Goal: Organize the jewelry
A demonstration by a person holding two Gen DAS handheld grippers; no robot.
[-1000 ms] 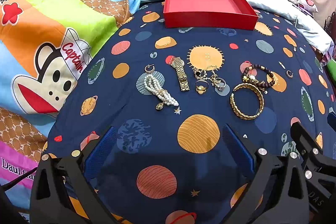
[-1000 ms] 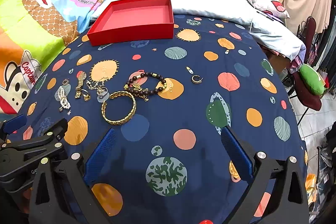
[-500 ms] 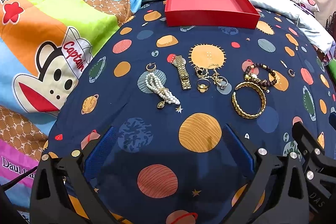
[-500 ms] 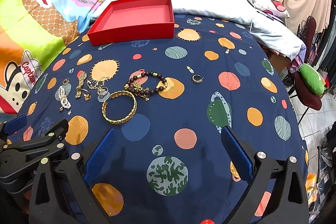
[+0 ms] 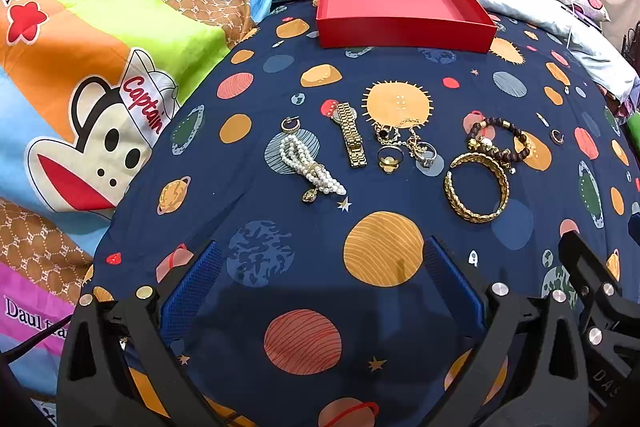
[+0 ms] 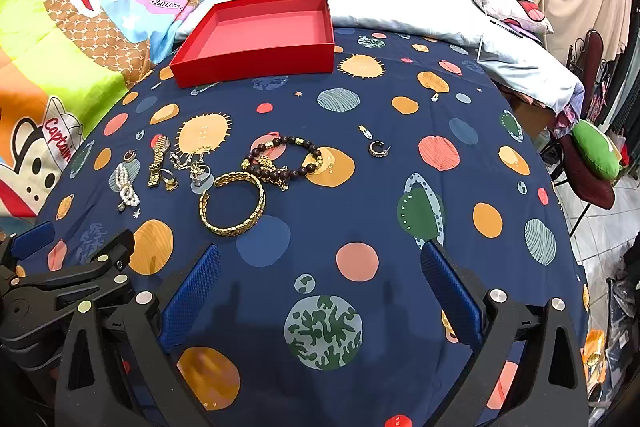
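Your planet-print bedspread (image 5: 280, 307) carries the jewelry in a row, with the red tray (image 5: 400, 35) behind it. Only your right view shows the lone hoop earring (image 6: 378, 148) clearly, and the green cushion (image 6: 596, 151) beyond the bed. Your left gripper (image 5: 320, 267) and right gripper (image 6: 320, 271) both gape wide, holding nothing, short of the pearl bracelet (image 5: 308, 167) and gold bangle (image 6: 233, 203).

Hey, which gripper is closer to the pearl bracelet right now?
Left. The left gripper hangs open just short of the pearl bracelet, which lies slightly left of its centre line. The right gripper, also open, sits farther off, with the bracelet far to its left.
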